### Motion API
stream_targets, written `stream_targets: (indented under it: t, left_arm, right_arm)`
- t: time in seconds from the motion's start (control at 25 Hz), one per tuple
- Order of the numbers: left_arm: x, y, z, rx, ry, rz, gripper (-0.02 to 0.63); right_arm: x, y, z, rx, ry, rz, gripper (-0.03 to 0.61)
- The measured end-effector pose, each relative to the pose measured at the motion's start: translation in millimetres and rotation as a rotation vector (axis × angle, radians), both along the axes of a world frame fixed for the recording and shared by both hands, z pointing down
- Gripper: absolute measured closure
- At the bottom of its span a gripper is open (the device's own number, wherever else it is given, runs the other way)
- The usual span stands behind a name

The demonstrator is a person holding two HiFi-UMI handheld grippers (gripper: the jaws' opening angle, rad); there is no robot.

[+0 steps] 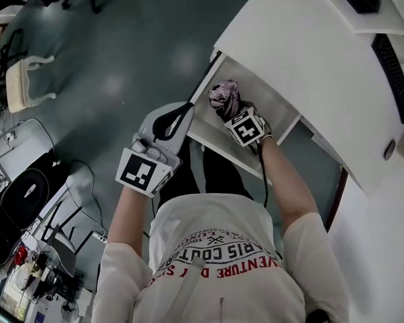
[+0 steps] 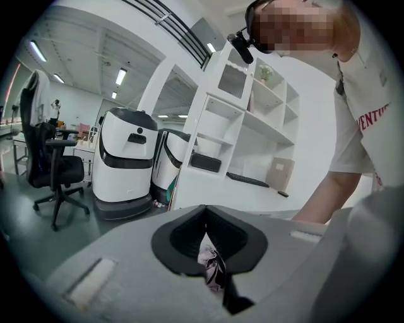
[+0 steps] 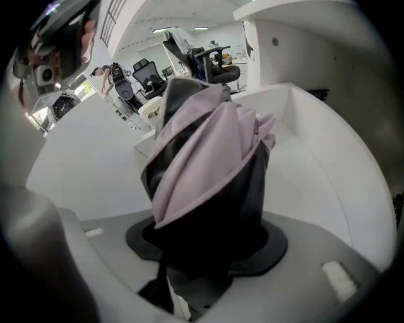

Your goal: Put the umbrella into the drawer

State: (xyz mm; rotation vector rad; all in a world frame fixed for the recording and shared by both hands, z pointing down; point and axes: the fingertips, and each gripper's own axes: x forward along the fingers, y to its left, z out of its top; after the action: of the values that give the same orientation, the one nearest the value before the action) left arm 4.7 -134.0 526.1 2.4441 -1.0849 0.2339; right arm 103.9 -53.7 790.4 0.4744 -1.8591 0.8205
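The right gripper (image 3: 208,249) is clamped on the folded pink and black umbrella (image 3: 202,145), holding it inside the open white drawer (image 3: 315,170); the left gripper (image 2: 205,217) sits beside the drawer's front edge, its jaws together, holding nothing.

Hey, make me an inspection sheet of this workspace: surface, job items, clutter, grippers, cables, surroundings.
Surface: white drawer pulled open, inside bare.
Job's things: folded lilac and black umbrella held over the drawer; contact with its floor cannot be told.
Clutter: black case and small gear at the person's left.
Grippers: right gripper shut on the umbrella; left gripper shut, empty, by the drawer front.
Cables: black cable along the right forearm; floor cables.
Surroundings: grey floor, office chair, white shelving.
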Motion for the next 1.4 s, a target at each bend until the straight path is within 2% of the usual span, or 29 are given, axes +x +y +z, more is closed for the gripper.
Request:
stream_targets:
  t: [0.12, 0.32, 0.48, 0.68, 0.8, 1.04, 1.16, 1.28, 1.4]
  left_arm:
    - [-1.0, -2.7, 3.6, 0.001, -0.019, 0.008, 0.606]
    - [-5.9, -7.6, 0.2, 0.001, -0.034, 0.008, 0.606]
    - [-3.0, -8.8, -6.9, 0.010, -0.062, 0.044, 0.606]
    - [6.8, -10.8, -29.6, 0.058, -0.061, 0.087, 0.606]
    - [10.1, -9.9, -47.8, 0.077, -0.056, 0.113, 0.606]
    - [5.4, -9.4, -79.2, 0.115, -0.062, 0.166, 0.606]
    - [6.0, -14.5, -97.7, 0.144, -0.069, 0.187, 0.606]
    - [9.1, -17.7, -110.9, 0.156, -0.108, 0.213, 0.607]
    - [17.8, -21.3, -130.8, 0.188, -0.110, 0.255, 0.607]
  right_arm:
    - [-1.4, 2.7, 7.9, -0.025, 0.011, -0.002, 0.356]
    - [-1.5, -4.2, 1.1, -0.015, 0.037, 0.070, 0.292]
    - [-6.5, -19.0, -22.9, 0.048, 0.011, 0.129, 0.255]
    - [-8.2, -54.5, -81.6, 0.212, -0.044, 0.203, 0.258]
    - [-9.4, -66.6, -123.7, 0.264, -0.095, 0.231, 0.262]
    - [-1.3, -84.2, -209.1, 0.409, -0.145, 0.356, 0.413]
    - [13.4, -97.3, -247.9, 0.495, -0.162, 0.472, 0.527]
    - [24.6, -103.6, -289.7, 0.595, -0.187, 0.562, 0.578]
    - [32.2, -106.5, -334.4, 0.712, -0.205, 0.610, 0.578]
